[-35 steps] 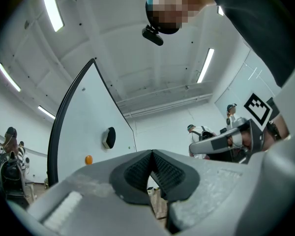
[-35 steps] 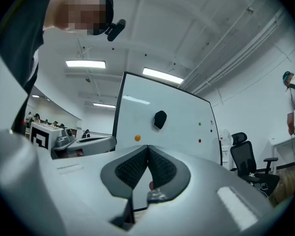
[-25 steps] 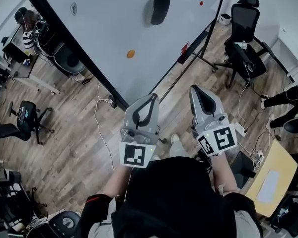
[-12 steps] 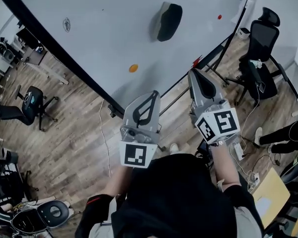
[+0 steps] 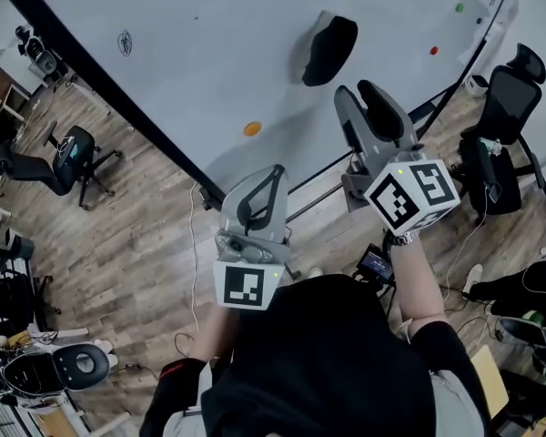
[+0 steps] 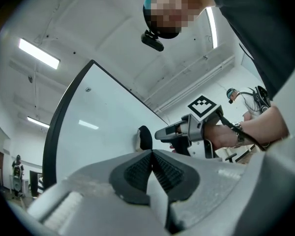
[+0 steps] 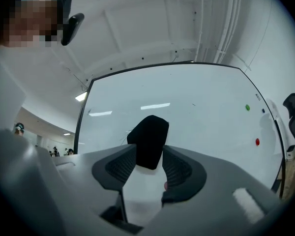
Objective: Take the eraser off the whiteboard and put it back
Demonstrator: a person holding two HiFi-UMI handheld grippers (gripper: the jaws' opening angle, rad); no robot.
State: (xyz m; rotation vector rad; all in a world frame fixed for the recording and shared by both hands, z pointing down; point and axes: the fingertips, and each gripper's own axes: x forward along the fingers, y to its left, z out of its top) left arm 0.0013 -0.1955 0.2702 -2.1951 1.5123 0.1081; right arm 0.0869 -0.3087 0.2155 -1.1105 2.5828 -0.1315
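Head view: the eraser point(image 5: 328, 49) sticks to the whiteboard point(image 5: 209, 44), well in from its edges. An orange dot point(image 5: 252, 128) sits nearer the lower edge. The right gripper point(image 5: 364, 92) points at the eraser with its tips just short of it. The left gripper point(image 5: 271, 173) hangs lower, off the board.

Left gripper view: the left gripper point(image 6: 151, 154) has its jaws closed together on nothing. Beyond it, the right gripper point(image 6: 161, 133) reaches toward the eraser point(image 6: 145, 137) on the board.

Right gripper view: the right gripper point(image 7: 149, 157) has its jaws apart, having just been opening. The eraser point(image 7: 150, 136) shows in the gap, on the whiteboard point(image 7: 196, 112), and the pads are not pressing it. A green dot point(image 7: 247, 107) and a red dot point(image 7: 257, 142) lie near the right edge.
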